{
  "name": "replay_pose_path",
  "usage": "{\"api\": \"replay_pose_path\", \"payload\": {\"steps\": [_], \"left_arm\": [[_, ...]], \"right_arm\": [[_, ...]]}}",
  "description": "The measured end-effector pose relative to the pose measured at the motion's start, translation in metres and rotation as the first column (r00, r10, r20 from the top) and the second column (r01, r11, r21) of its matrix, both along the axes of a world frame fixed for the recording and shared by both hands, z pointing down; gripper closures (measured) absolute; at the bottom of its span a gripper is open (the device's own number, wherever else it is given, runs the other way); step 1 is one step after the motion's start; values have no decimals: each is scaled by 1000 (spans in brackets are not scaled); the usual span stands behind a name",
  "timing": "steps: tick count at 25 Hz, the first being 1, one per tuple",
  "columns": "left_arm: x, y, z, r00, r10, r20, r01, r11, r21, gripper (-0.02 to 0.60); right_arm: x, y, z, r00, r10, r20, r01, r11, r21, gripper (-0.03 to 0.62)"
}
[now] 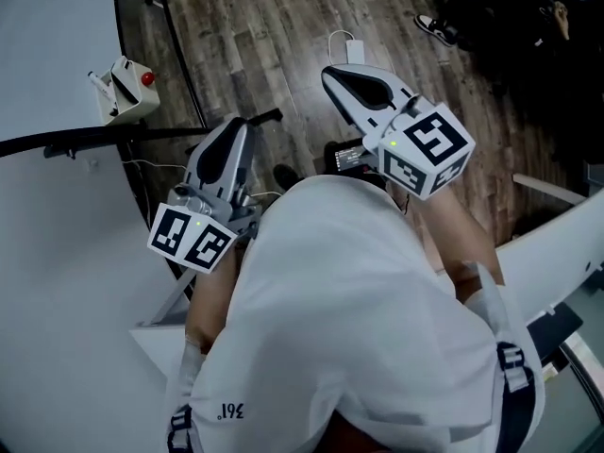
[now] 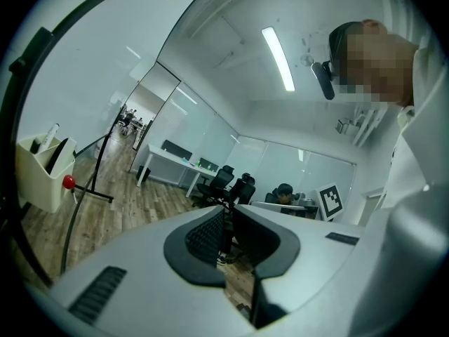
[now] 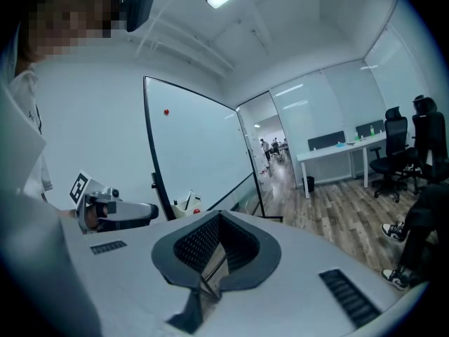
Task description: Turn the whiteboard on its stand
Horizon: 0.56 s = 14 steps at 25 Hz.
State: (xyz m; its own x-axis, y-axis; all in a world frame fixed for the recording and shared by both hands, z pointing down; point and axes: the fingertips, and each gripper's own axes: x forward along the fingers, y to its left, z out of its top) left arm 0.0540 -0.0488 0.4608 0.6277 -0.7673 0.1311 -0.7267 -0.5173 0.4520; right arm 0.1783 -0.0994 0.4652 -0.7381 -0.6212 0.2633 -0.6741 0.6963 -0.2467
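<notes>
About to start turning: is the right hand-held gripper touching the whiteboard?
Apart. Head view shows wood floor between the right hand-held gripper and the whiteboard.

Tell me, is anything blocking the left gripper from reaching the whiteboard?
Nothing visible blocks it. The left gripper, jaws shut, hangs just right of the whiteboard; only wooden floor and the stand's black bar show between them. A cream holder sits on the board's edge, farther ahead.
</notes>
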Motion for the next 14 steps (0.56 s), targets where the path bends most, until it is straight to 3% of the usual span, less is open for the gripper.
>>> {"api": "replay_pose_path", "payload": {"steps": [14], "left_arm": [[0,2,4,1000,25,10,-24,1000,-19,538]], "right_arm": [[-1,2,6,999,2,-40,-2,1000,2,568]]}}
